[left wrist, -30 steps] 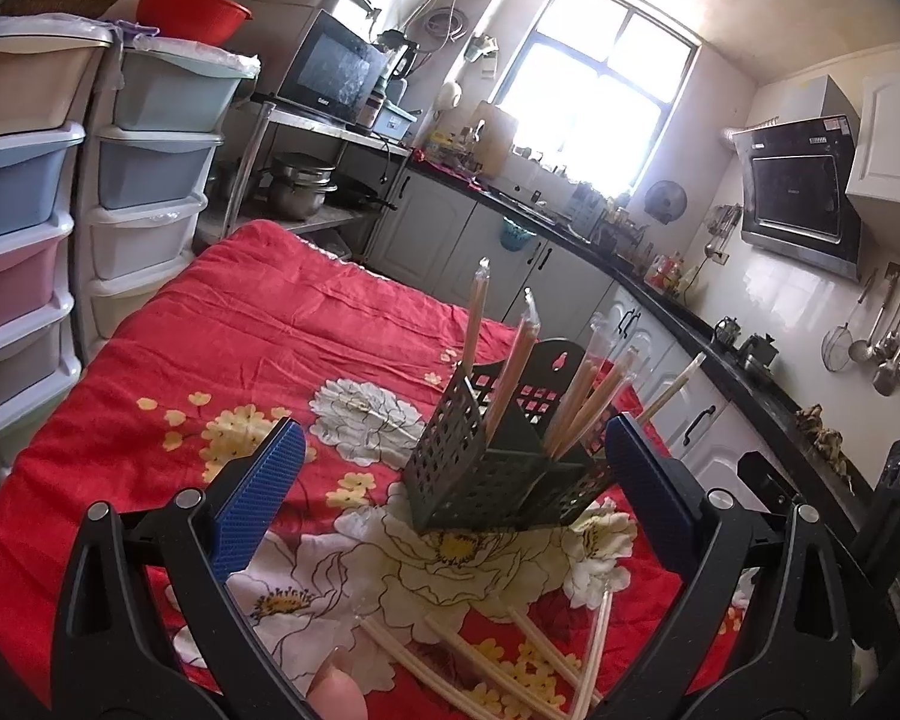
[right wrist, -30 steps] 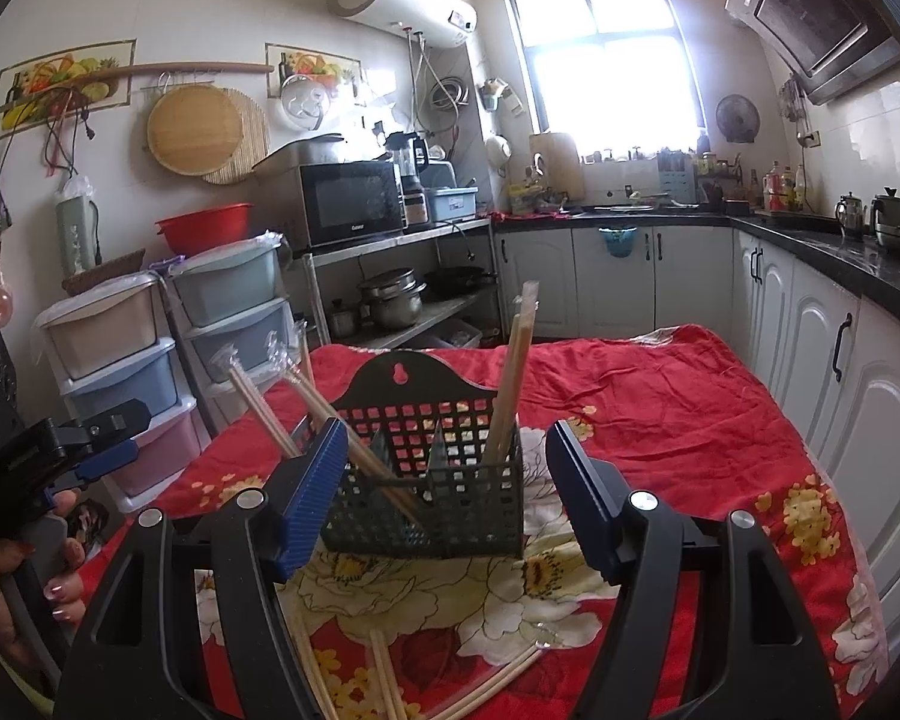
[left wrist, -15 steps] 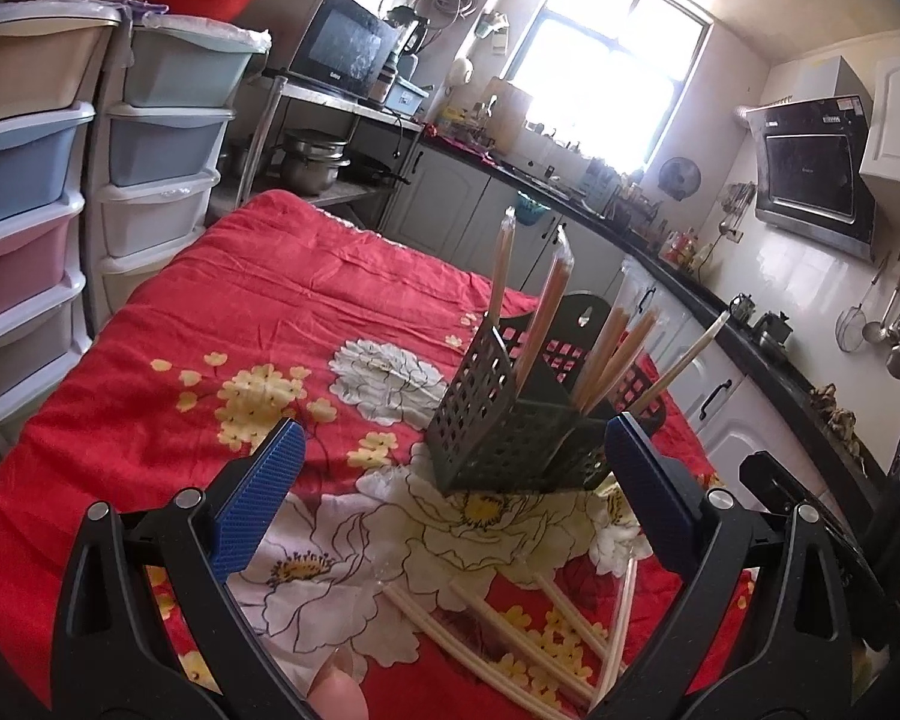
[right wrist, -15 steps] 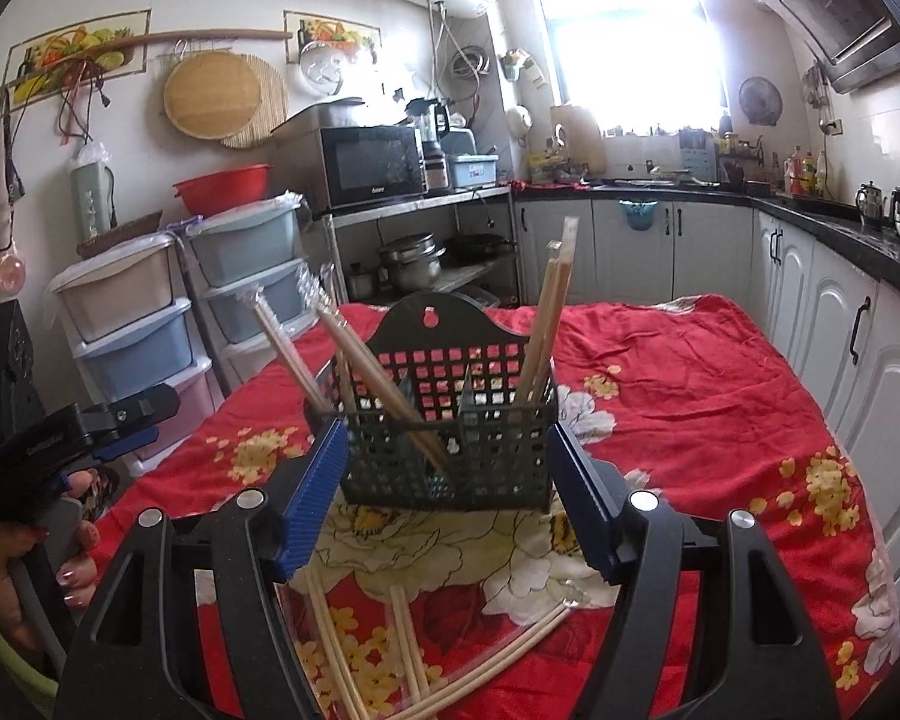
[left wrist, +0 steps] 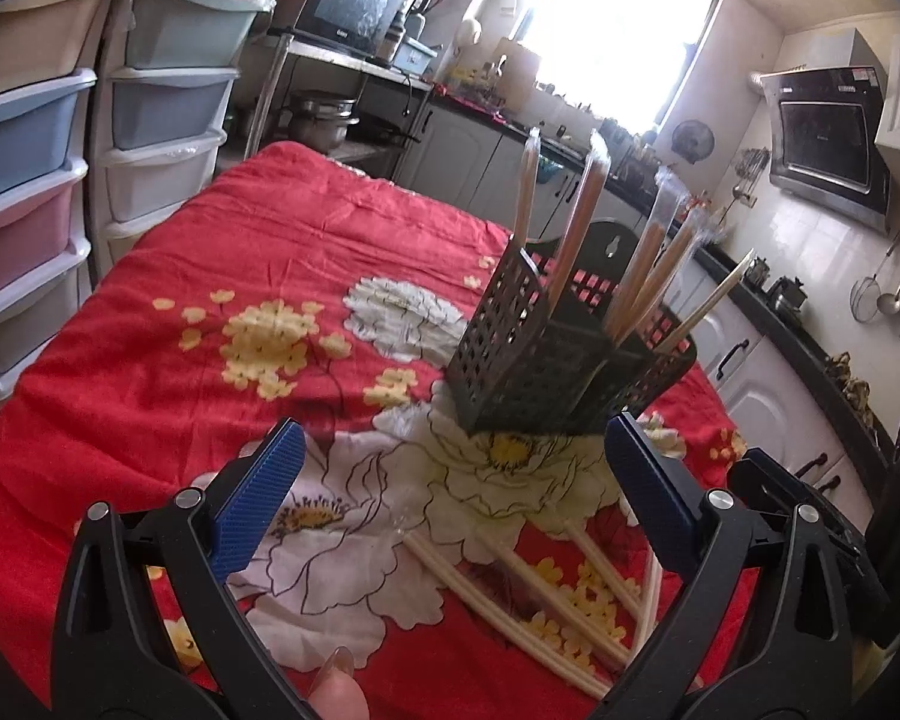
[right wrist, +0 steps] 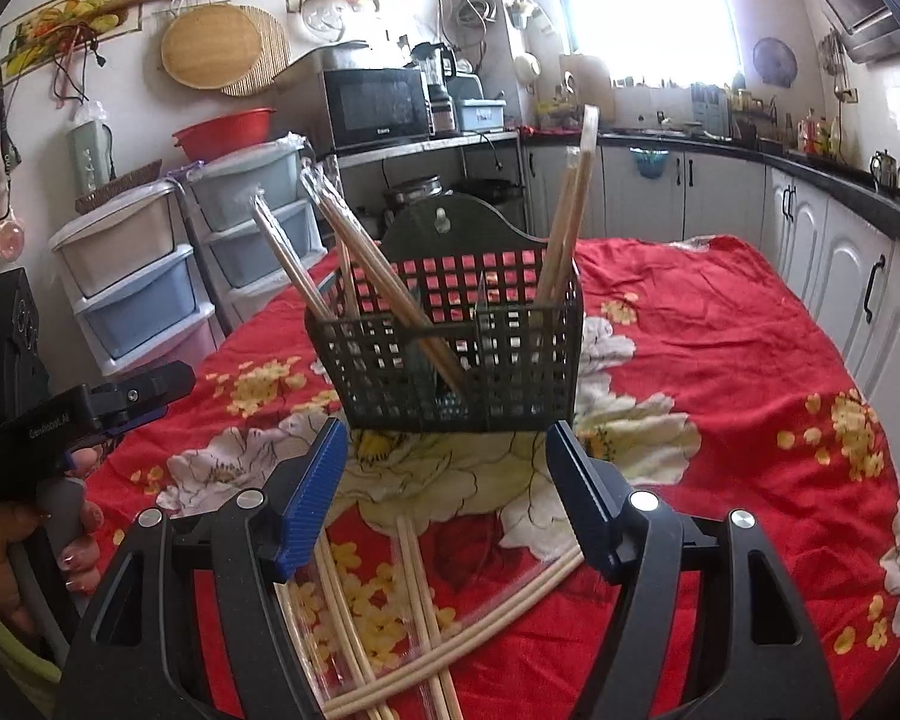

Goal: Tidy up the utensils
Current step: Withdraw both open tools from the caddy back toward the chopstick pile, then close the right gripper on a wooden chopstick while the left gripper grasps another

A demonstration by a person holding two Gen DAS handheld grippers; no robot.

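A dark green mesh utensil caddy [left wrist: 540,360] [right wrist: 456,354] stands on the red floral tablecloth [left wrist: 258,276] [right wrist: 720,372]. Several wrapped chopstick pairs [left wrist: 582,222] [right wrist: 384,282] lean upright in it. More wrapped chopstick pairs [left wrist: 510,588] [right wrist: 414,600] lie flat on the cloth in front of the caddy. My left gripper [left wrist: 450,498] is open and empty, above the loose chopsticks. My right gripper [right wrist: 450,492] is open and empty, just before the caddy over the loose chopsticks. The left gripper's body [right wrist: 60,420] shows at the left of the right wrist view.
Stacked plastic drawer units [left wrist: 48,138] [right wrist: 144,276] stand left of the table. A microwave [right wrist: 375,102] sits on a shelf behind. White cabinets [right wrist: 822,258] and a dark counter run along the right wall.
Both grippers have pulled back and tilted down from the caddy, so more of the loose chopsticks on the cloth shows. Both stay open and empty.
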